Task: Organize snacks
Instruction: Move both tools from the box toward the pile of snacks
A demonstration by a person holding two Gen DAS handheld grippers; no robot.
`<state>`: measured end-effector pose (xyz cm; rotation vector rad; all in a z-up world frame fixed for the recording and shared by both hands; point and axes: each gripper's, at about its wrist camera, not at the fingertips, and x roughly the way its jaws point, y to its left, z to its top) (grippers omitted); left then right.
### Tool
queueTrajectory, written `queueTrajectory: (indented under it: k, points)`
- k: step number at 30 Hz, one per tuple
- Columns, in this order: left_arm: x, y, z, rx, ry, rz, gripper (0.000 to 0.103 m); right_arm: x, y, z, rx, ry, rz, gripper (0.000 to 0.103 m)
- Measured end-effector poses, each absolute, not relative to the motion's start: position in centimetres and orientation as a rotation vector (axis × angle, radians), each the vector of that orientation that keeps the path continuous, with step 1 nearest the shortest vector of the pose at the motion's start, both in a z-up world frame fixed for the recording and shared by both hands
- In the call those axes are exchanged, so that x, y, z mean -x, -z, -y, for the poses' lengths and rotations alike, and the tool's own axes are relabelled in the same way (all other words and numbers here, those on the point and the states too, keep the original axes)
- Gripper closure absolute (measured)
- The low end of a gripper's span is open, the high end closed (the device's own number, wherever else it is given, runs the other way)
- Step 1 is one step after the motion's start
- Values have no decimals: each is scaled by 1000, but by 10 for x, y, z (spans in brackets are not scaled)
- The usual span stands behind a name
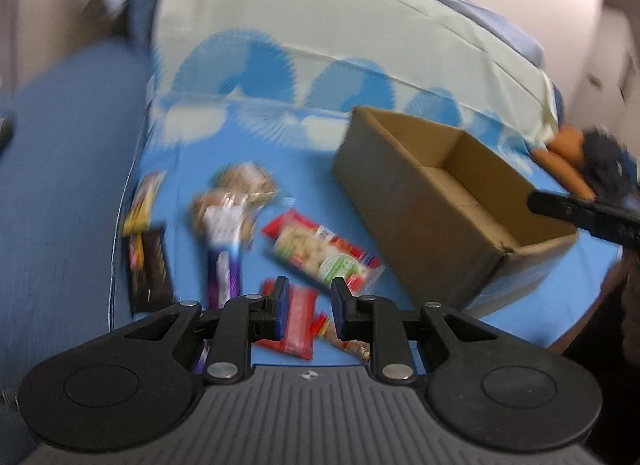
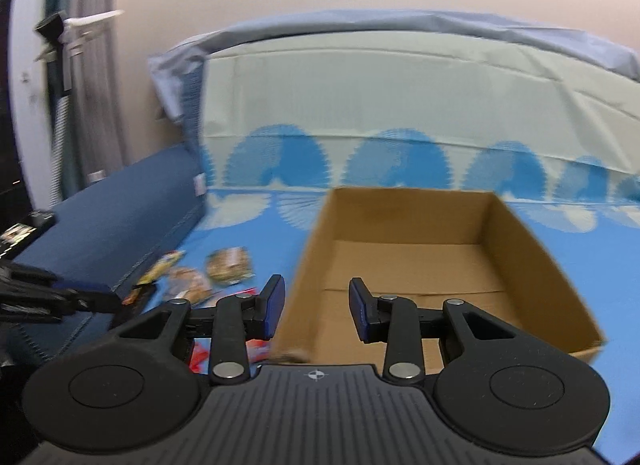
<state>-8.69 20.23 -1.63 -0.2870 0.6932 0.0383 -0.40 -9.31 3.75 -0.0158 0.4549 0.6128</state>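
So basically we're at square one here. The cardboard box [image 2: 440, 261] sits on the blue bedspread [image 1: 280, 153] with nothing in it that we can see; the right wrist view looks straight into it and the bottom is bare cardboard.

All the snacks are out on the bed, left of the box: a red and green cracker pack [image 1: 324, 253] nearest to it, a red wrapper [image 1: 298, 321] right under our left claw [image 1: 308, 305], a purple-and-white packet [image 1: 224, 249], a round brownish biscuit pack [image 1: 246, 179] further back, and a dark bar [image 1: 148, 265] plus a yellow one [image 1: 142, 197] along the bed's edge. The picture's pretty smeared, so we're guessing a bit on what each one is.

Left claw hangs over the red wrapper with its jaws narrowly parted and nothing between the pads, so it's empty. Right claw [image 2: 316, 311] hovers at the near left corner of the box, jaws also apart with only air between them, empty too.

So: nothing packed yet, six or so items left to go in. We'd say the red wrapper is the likely first pick.
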Motion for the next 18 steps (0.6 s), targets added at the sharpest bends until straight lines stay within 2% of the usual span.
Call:
queueTrajectory:
  k: [9, 13, 16, 18]
  points:
    - [84, 38, -223, 348, -160, -728, 78, 9, -42, 26, 98, -859, -515, 66]
    - [78, 47, -234, 409, -185, -744, 77, 3, -19, -8, 140, -899, -573, 66]
    - [79, 50, -239, 415, -218, -748, 73, 1, 19, -18, 147, -880, -652, 66]
    - [78, 50, -239, 410, -240, -757, 65, 0, 40, -22, 178, -864, -705, 66]
